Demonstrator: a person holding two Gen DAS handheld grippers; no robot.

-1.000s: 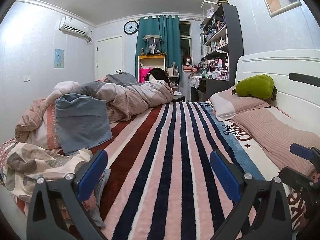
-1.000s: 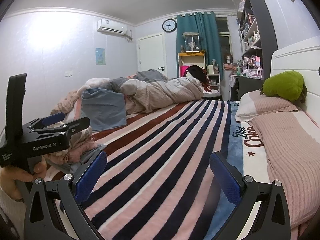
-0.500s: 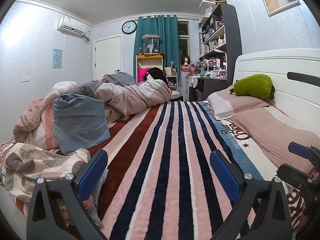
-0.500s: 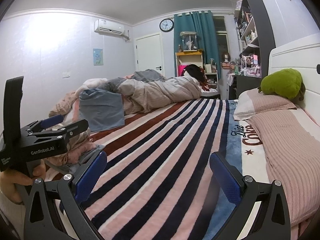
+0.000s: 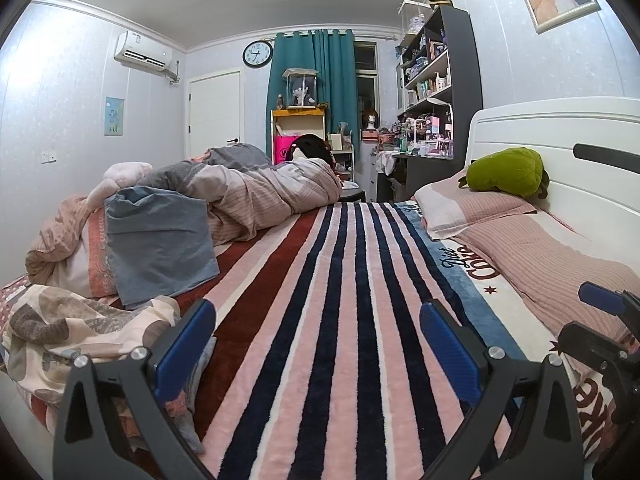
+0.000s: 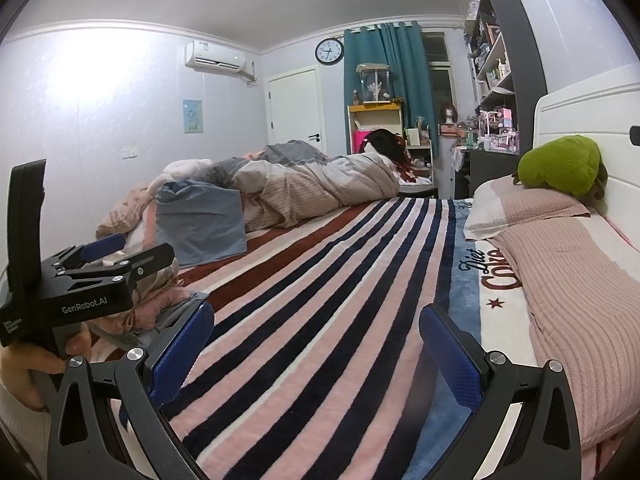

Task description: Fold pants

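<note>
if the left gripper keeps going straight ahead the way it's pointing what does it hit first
Probably the striped blanket: the open left gripper points low along the bed, nothing between its jaws. Depth is unclear; it might skim on toward the rumpled duvet.

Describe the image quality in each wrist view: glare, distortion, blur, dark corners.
Left wrist view: heavy fisheye bending, black vignette corners, even light, the striped blanket sharp between the open left hand-held gripper. Right wrist view: same distortion, a blown-out glare patch on the left wall, and a soft dark smudge near the open right hand-held gripper.
</note>
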